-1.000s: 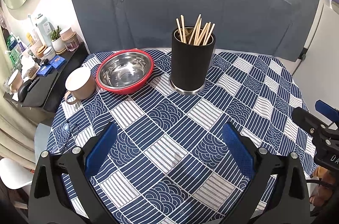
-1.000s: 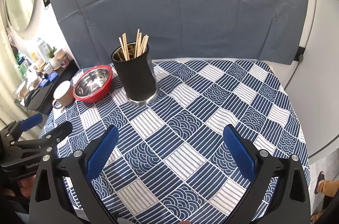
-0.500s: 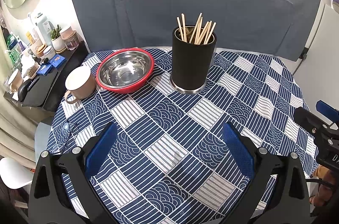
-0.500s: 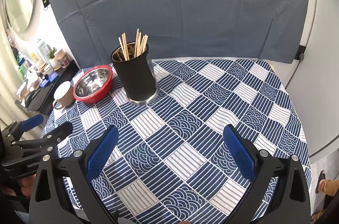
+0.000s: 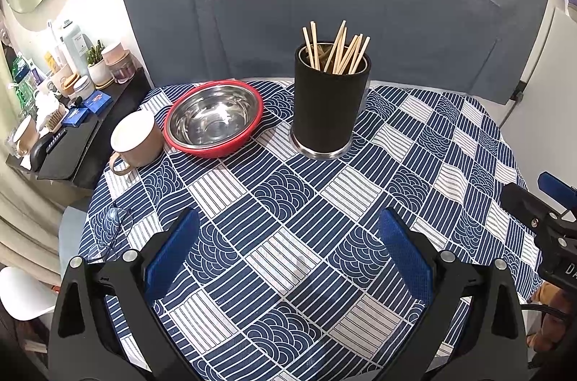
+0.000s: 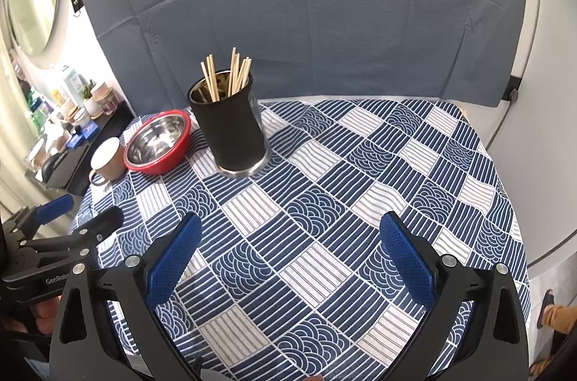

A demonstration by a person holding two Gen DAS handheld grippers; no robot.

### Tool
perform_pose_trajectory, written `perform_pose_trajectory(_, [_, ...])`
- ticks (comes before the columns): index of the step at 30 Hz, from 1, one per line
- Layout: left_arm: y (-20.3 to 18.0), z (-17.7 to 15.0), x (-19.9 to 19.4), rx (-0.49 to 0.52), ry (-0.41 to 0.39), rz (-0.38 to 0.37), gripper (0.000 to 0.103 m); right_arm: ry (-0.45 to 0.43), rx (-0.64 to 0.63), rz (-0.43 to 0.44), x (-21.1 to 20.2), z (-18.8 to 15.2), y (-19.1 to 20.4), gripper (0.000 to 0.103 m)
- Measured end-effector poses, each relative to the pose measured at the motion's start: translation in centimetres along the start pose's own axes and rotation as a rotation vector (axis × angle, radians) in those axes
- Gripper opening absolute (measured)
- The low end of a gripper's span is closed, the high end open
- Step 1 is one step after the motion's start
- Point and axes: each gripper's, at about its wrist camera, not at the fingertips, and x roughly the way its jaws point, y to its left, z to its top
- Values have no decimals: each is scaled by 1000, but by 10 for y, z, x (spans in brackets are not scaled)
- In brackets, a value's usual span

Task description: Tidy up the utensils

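Blue-padded fingers of the left gripper (image 5: pixel 288 253) stand wide apart with nothing between them, above the blue-and-white patterned tablecloth (image 5: pixel 360 189). The right gripper (image 6: pixel 292 253) is likewise spread and empty over the same cloth. Farther off stands the black cylindrical holder (image 5: pixel 330 108), upright, with wooden chopsticks (image 5: pixel 337 51) leaning inside. Just left of it sits a red-rimmed steel bowl (image 5: pixel 214 119), then a beige mug (image 5: pixel 135 139) at the table's edge.

You see a matt black holder (image 5: pixel 331 103) with a shiny metal base, pale wooden chopsticks (image 5: pixel 339 47), a glossy steel bowl (image 5: pixel 213 119) rimmed in red, and a printed cloth tablecloth (image 5: pixel 360 200).
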Motion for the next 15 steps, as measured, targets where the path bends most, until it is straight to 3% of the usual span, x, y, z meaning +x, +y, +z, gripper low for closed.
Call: perform_pose_trajectory(15, [-1, -3, 2, 7, 9, -2, 97, 26, -4, 0, 4, -3, 3, 95])
